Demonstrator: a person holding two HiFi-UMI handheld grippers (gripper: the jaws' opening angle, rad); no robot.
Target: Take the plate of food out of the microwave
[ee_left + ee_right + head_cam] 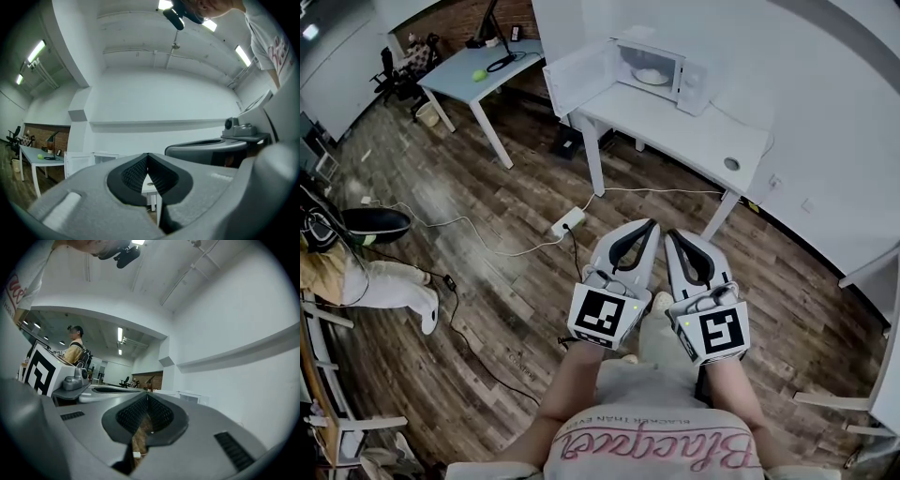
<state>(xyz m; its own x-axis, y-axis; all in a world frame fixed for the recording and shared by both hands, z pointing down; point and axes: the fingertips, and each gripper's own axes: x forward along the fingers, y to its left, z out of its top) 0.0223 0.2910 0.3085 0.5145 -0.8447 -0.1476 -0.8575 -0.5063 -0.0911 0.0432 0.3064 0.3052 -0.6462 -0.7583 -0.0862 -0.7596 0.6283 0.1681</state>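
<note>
A white microwave (661,70) stands on a white table (675,127) far ahead, with its door (577,84) swung open to the left. Inside it lies a pale plate of food (652,76). Both grippers are held close to my body, well short of the table. The left gripper (652,225) is shut with nothing between its fingers, and its tips meet in the left gripper view (148,155). Beside it, the right gripper (671,234) is also shut and empty, its tips touching in the right gripper view (147,394). The open microwave door (79,164) shows small and distant.
A power strip (566,222) and cables lie on the wood floor between me and the table. A second table (483,66) with a green ball (478,75) stands at the back left. A person (366,277) sits at the left. Chair frames (834,403) stand at the right.
</note>
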